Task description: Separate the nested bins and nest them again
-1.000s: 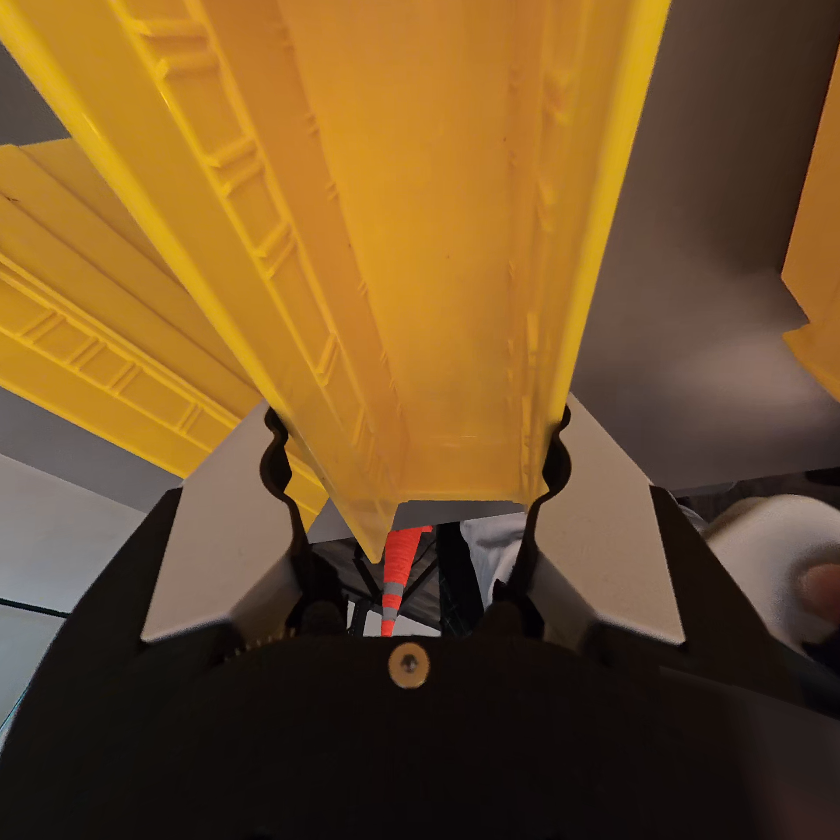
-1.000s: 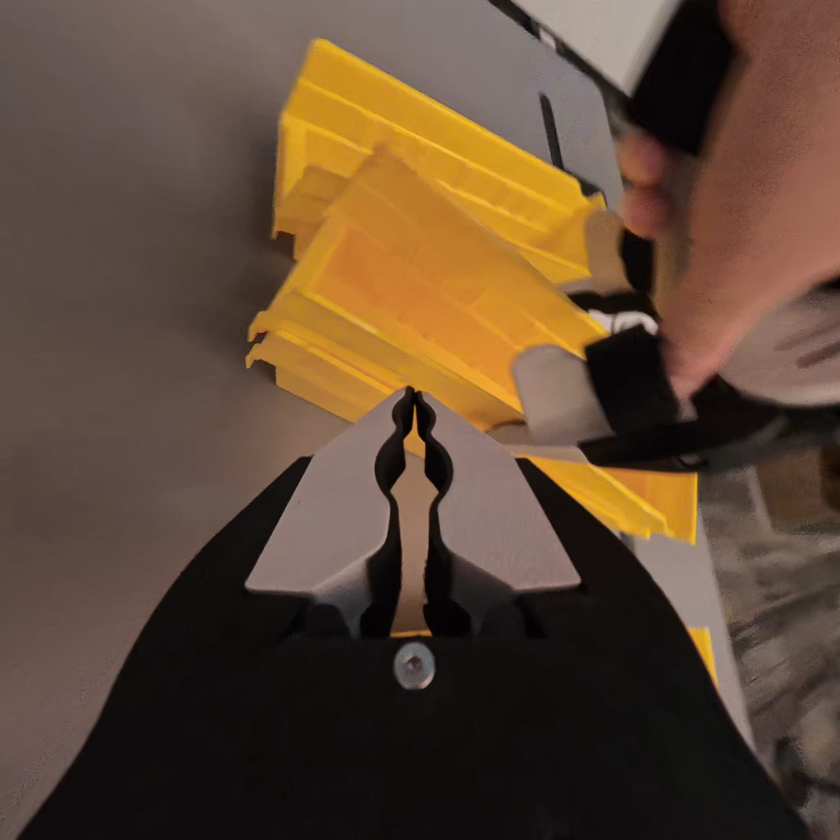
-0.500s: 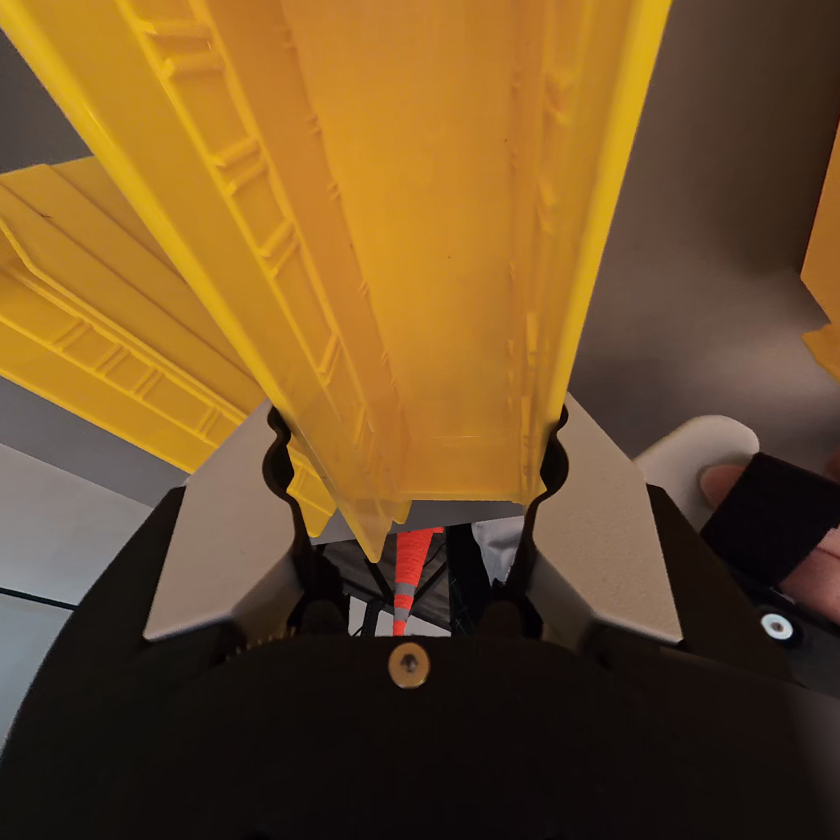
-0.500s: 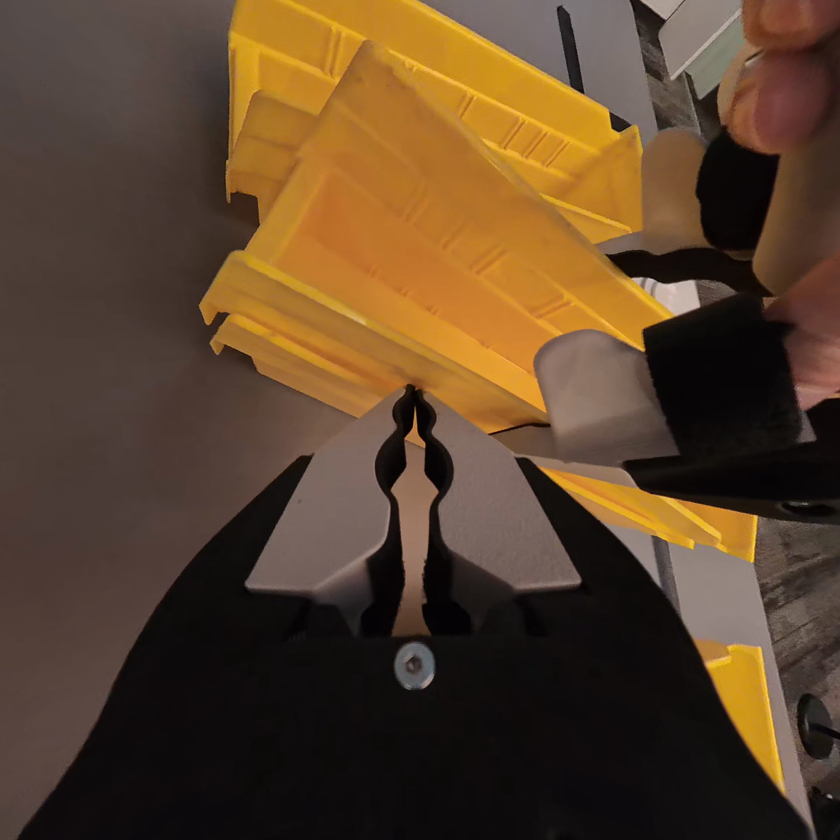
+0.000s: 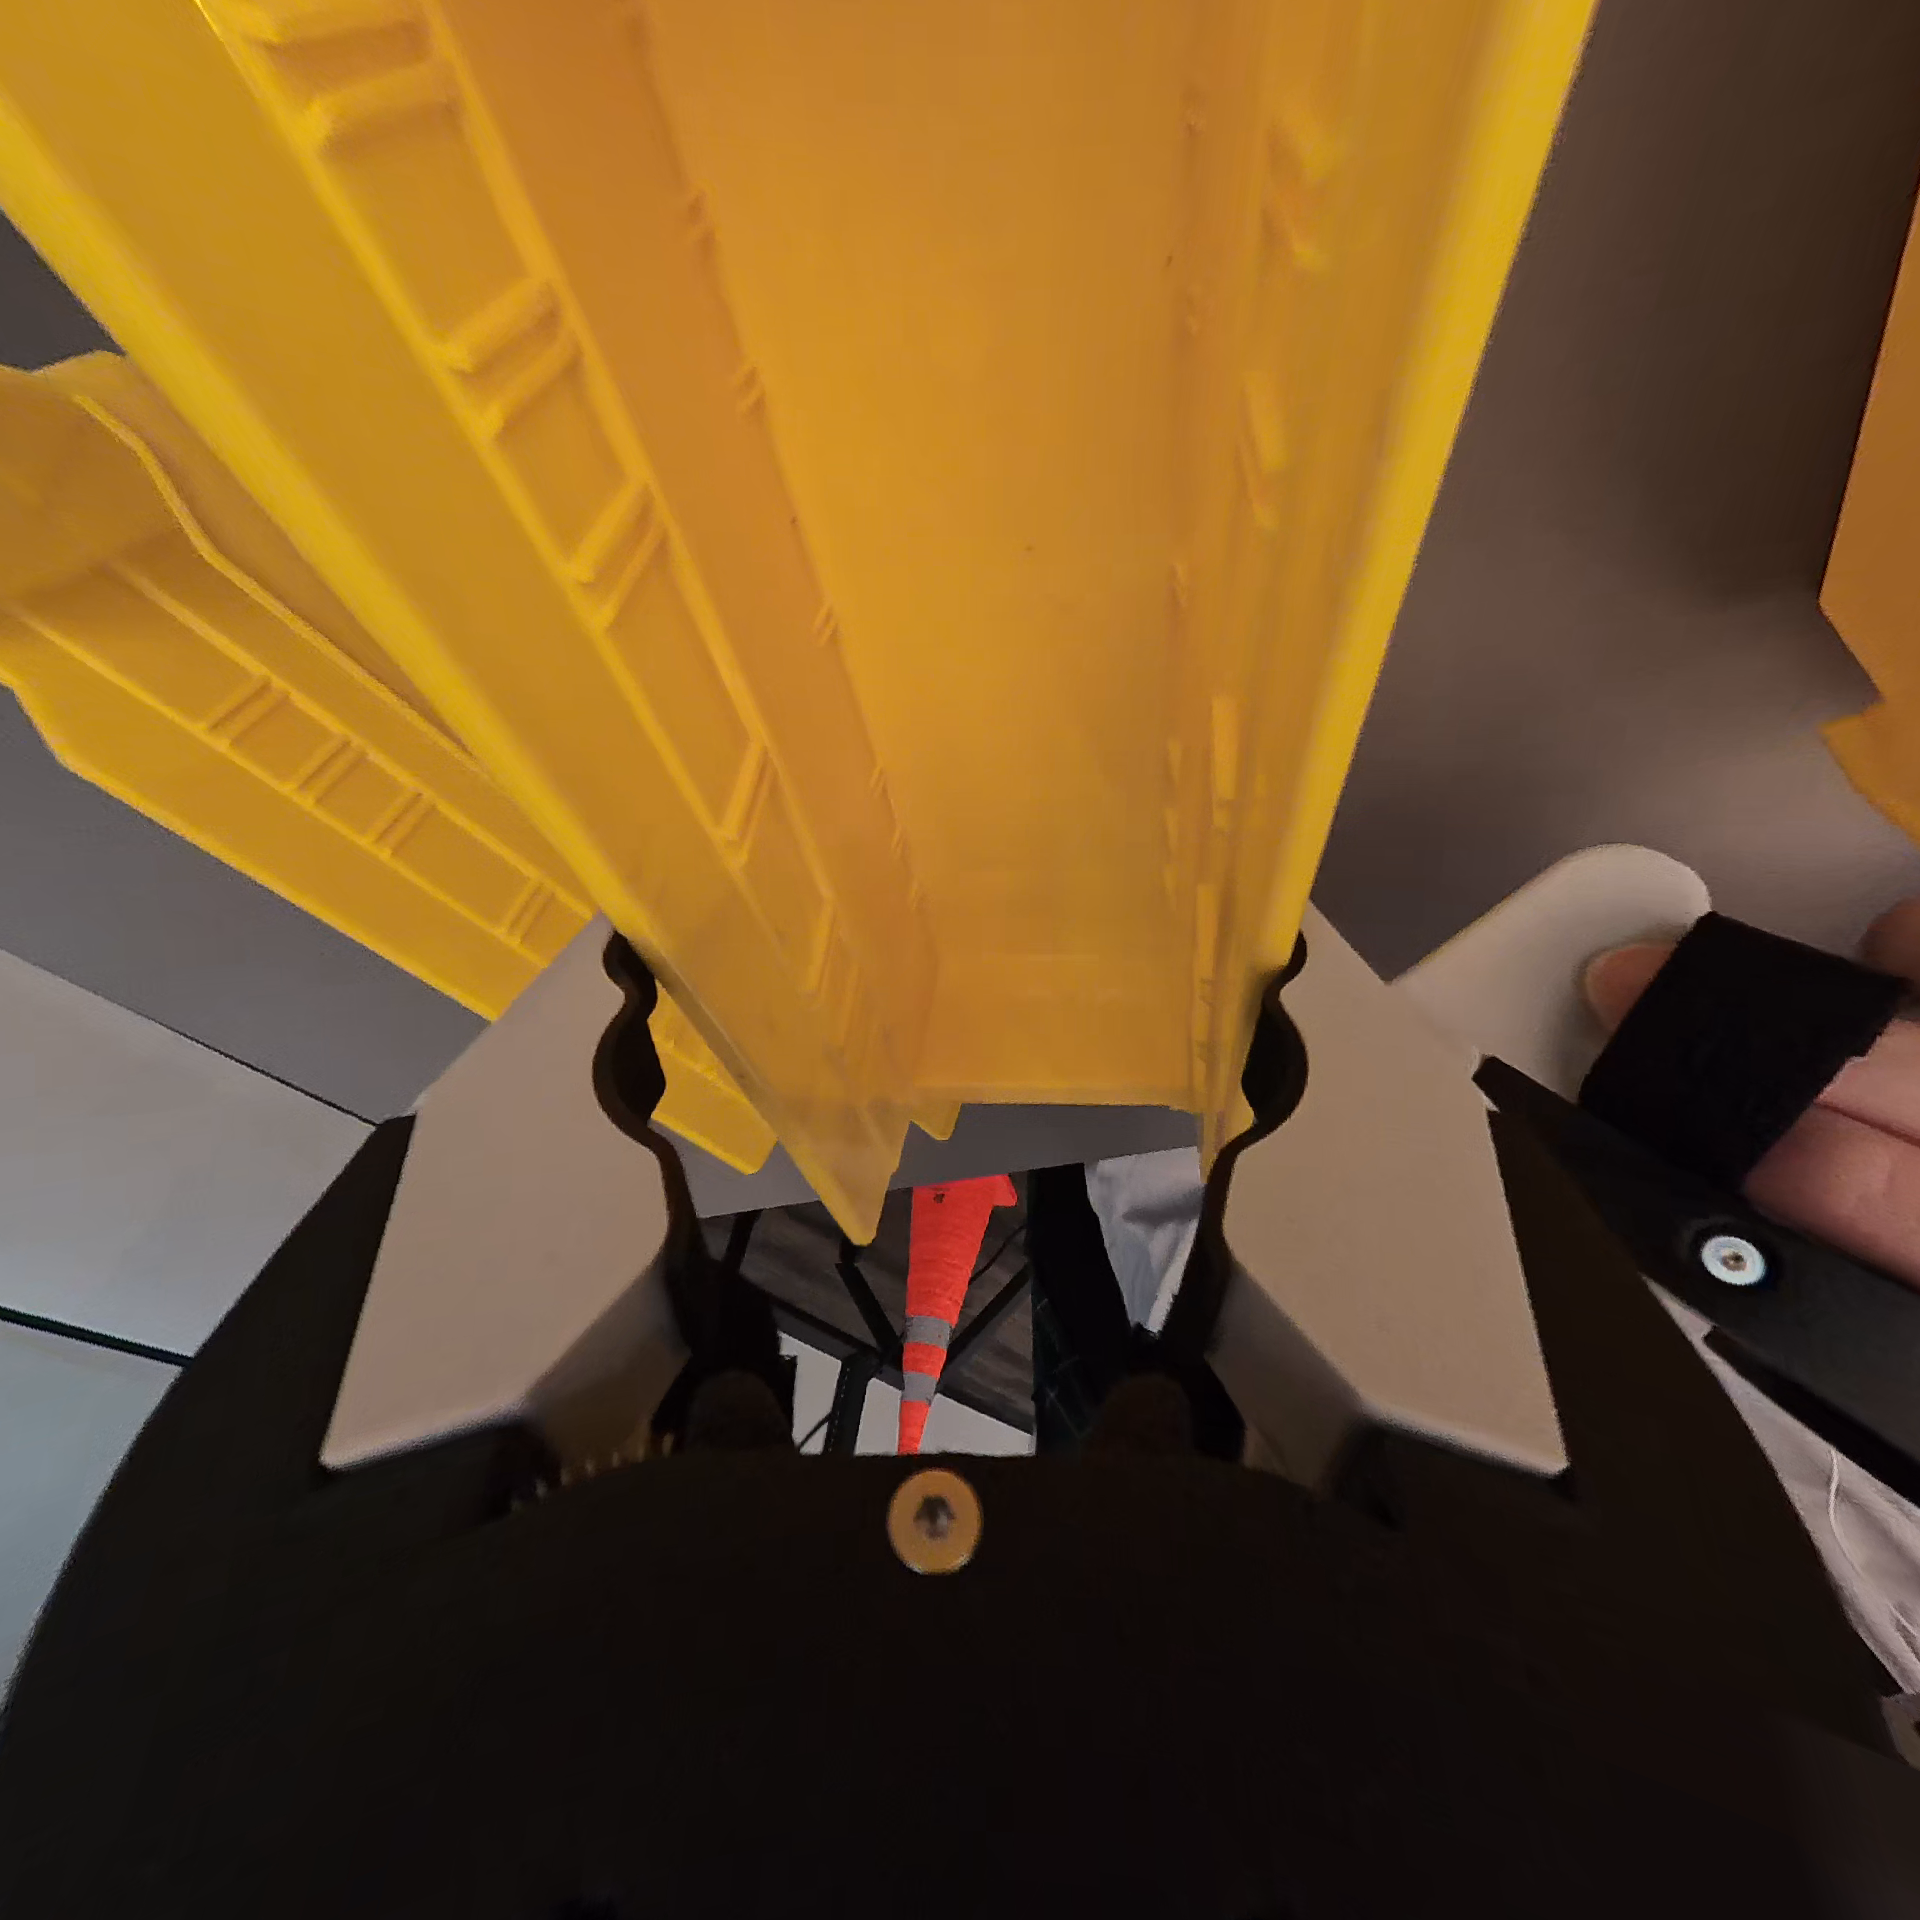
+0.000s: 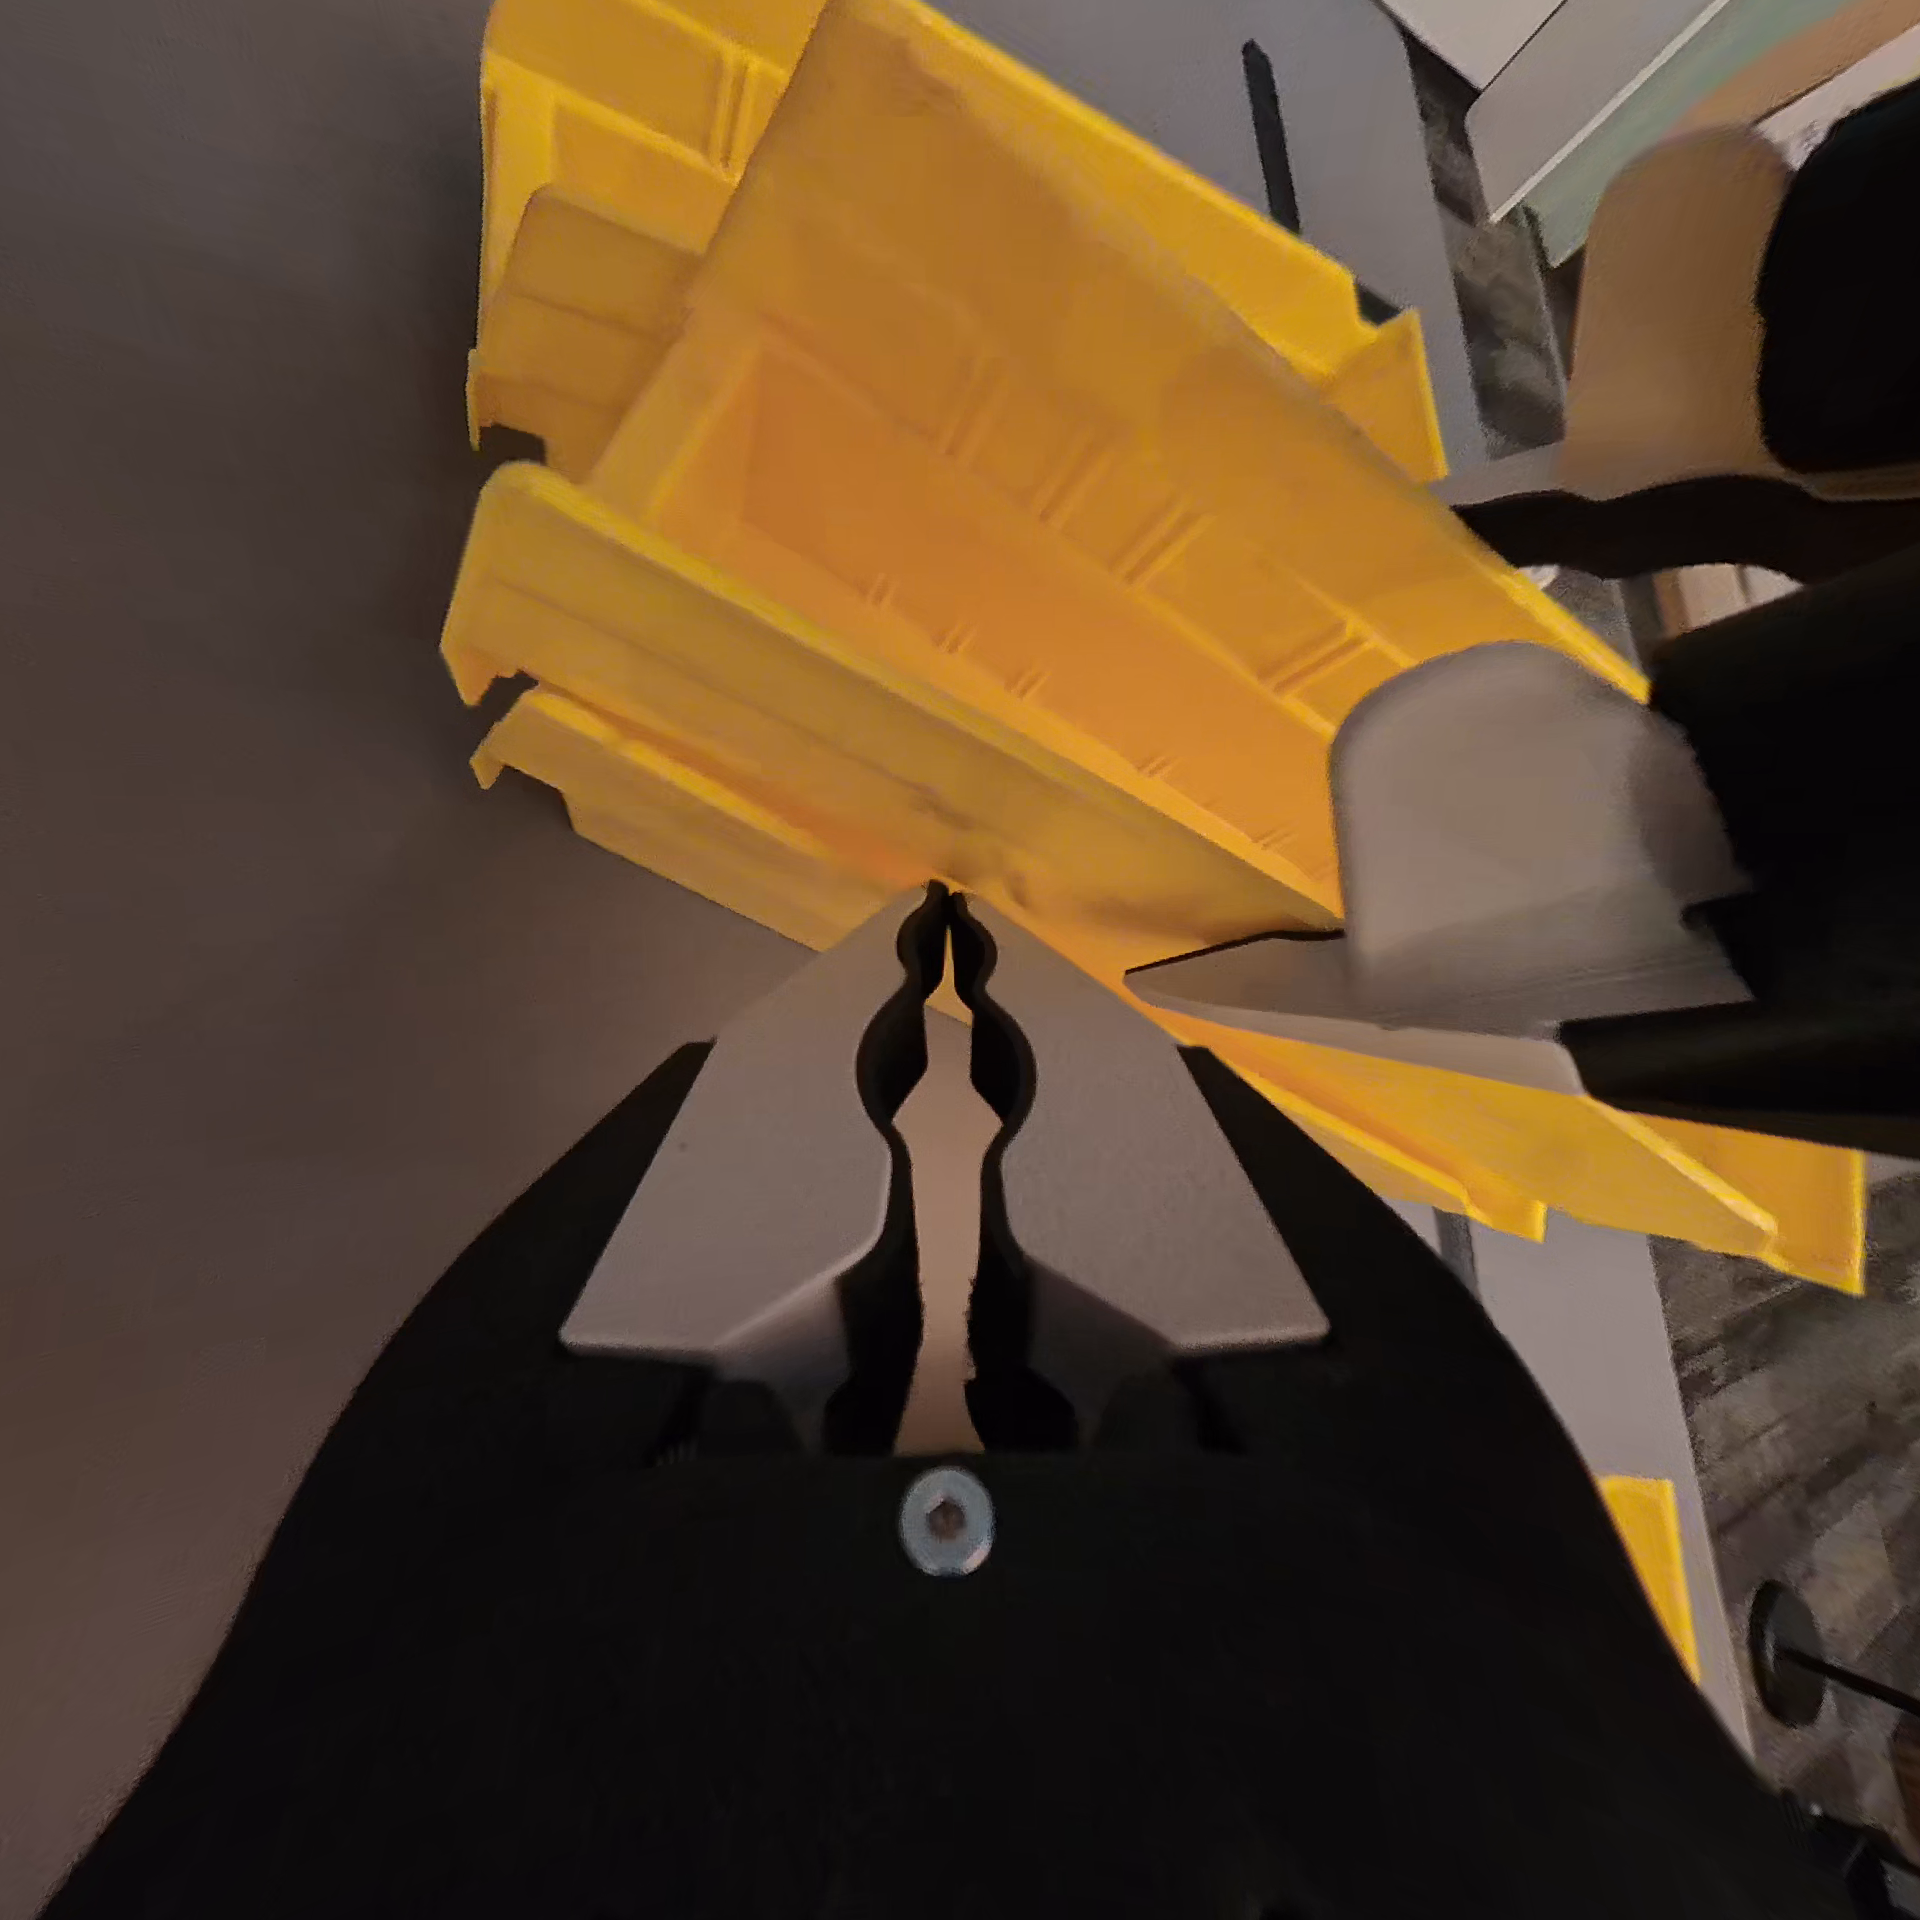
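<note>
In the left wrist view my left gripper (image 5: pixel 951 977) is shut on the end of a yellow bin (image 5: pixel 987 520), with both pads pressed on its side walls. The bin is tilted up off the grey table (image 6: pixel 208 623). In the right wrist view this held bin (image 6: pixel 1039 540) lies over a lower yellow bin (image 6: pixel 727 810), and the left gripper (image 6: pixel 1475 831) grips it from the right. My right gripper (image 6: pixel 940 920) is shut with nothing between its pads. Its tips are at the rim of the stacked bins.
Another yellow bin (image 6: pixel 623 208) lies behind the stack and shows at the left (image 5: pixel 260 675) in the left wrist view. More yellow plastic shows at the right edge (image 5: pixel 1881 520) and near the table edge (image 6: pixel 1652 1558). A person's hand (image 5: pixel 1849 1122) holds the right gripper. An orange cone (image 5: pixel 945 1278) stands on the floor.
My right gripper stayed shut and moved in until its tips reached the bins' rim. My left gripper kept its hold on the bin; the bin behind shifted slightly in view.
</note>
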